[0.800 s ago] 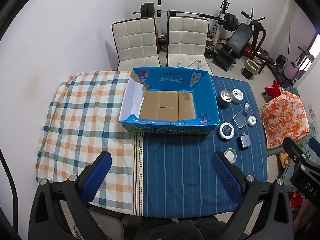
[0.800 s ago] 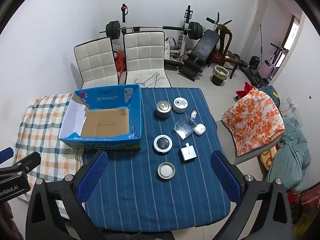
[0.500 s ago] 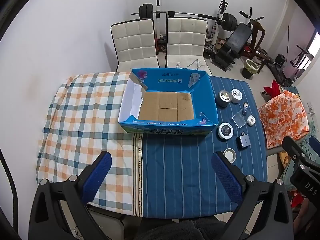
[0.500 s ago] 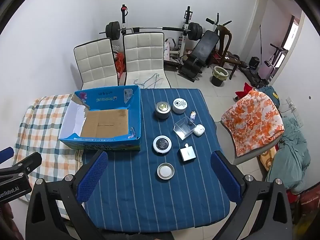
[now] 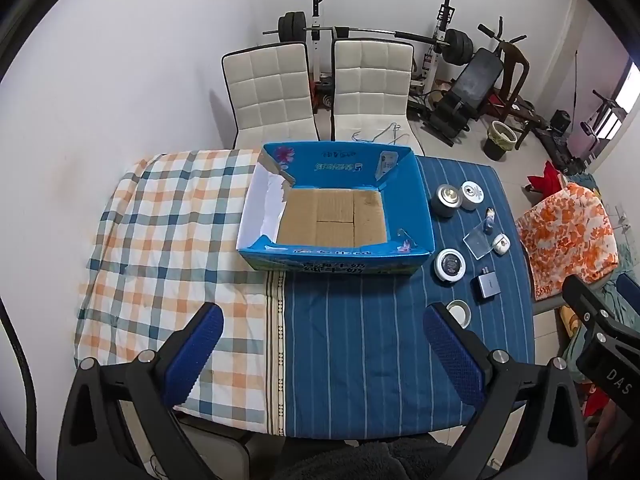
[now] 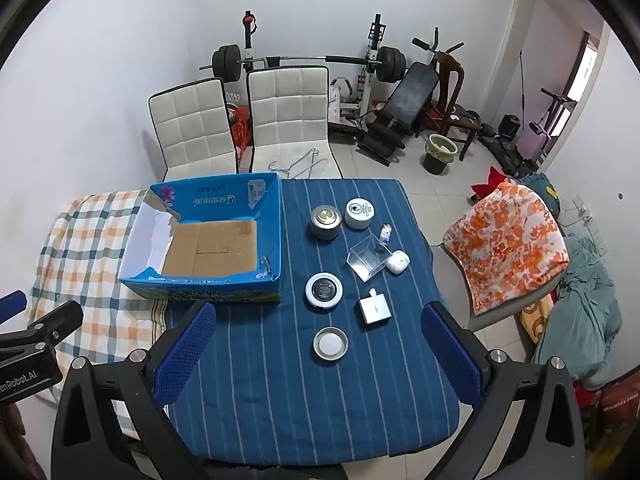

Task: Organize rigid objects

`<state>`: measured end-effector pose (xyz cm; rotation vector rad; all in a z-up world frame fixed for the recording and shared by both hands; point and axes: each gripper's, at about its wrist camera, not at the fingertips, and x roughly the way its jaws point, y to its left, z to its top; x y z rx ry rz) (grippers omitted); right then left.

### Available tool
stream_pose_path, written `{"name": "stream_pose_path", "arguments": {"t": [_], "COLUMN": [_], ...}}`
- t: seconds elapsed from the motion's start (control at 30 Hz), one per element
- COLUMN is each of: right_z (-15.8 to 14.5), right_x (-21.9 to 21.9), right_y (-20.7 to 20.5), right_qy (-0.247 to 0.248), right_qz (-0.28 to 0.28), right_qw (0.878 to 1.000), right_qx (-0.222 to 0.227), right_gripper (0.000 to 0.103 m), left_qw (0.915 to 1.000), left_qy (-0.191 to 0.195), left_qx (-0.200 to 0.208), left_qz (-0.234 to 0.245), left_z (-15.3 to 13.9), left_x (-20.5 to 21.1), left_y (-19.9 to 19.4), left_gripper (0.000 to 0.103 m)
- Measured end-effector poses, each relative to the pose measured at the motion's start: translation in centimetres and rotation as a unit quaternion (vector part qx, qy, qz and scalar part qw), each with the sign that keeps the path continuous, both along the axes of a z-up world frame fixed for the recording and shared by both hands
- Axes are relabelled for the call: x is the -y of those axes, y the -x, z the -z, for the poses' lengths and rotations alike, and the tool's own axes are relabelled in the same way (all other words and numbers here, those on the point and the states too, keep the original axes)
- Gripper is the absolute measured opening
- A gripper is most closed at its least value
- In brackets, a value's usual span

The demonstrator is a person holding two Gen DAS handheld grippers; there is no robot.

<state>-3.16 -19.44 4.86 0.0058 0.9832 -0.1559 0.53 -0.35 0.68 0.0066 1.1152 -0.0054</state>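
An empty blue cardboard box (image 5: 416, 204) (image 6: 268, 236) stands on the table, its brown floor bare. To its right on the blue striped cloth lie several small items: a grey tin (image 6: 325, 222), a white round jar (image 6: 359, 212), a black-and-white compact (image 6: 323, 290), a small white dish (image 6: 330, 343), a white charger (image 6: 374, 309), a clear plastic square (image 6: 368, 263), a white earbud case (image 6: 398, 262) and a tiny bottle (image 6: 385, 233). My left gripper (image 5: 322, 354) hovers open high above the table's near edge. My right gripper (image 6: 318, 354) hovers open above the dish, holding nothing.
A checked blanket (image 5: 160, 248) covers the table's left half. Two white padded chairs (image 5: 320, 88) stand behind the table, with gym equipment (image 6: 384, 92) beyond. An orange patterned cloth (image 6: 508, 240) drapes a seat at the right.
Both views have shifted only slightly; the table and objects sit a little lower and closer in frame. Nothing on the table has moved, and both grippers stay open.
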Motion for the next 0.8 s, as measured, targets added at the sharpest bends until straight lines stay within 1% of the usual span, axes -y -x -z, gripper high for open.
{"name": "stream_pose_path", "arguments": {"t": [0.03,0.13,0.23,0.8], "right_z": [-0.1,-0.21,-0.64,-0.79], "right_x": [-0.16,-0.16,0.29,0.21], "right_y": [-0.06,-0.17,-0.05,-0.15], "right_qy": [0.001,0.001,0.0,0.002], "right_qz": [-0.001,0.0,-0.001,-0.001], "right_qw": [1.0,1.0,1.0,1.0], "right_qx": [0.0,0.002,0.004,0.007], "right_gripper": [0.103,0.103,0.103,0.103], "left_qw": [1.0,1.0,1.0,1.0], "left_qy": [-0.001,-0.002,-0.001,-0.003], "left_qx": [0.0,0.002,0.003,0.006], "left_qz": [0.003,0.002,0.001,0.002], "left_z": [-0.52,-0.67,-0.64,-1.09], "left_x": [-0.02,0.02,0.05,-0.02], "left_y": [-0.11,-0.15,-0.14,-0.59], "left_gripper": [0.103,0.103,0.103,0.103]}}
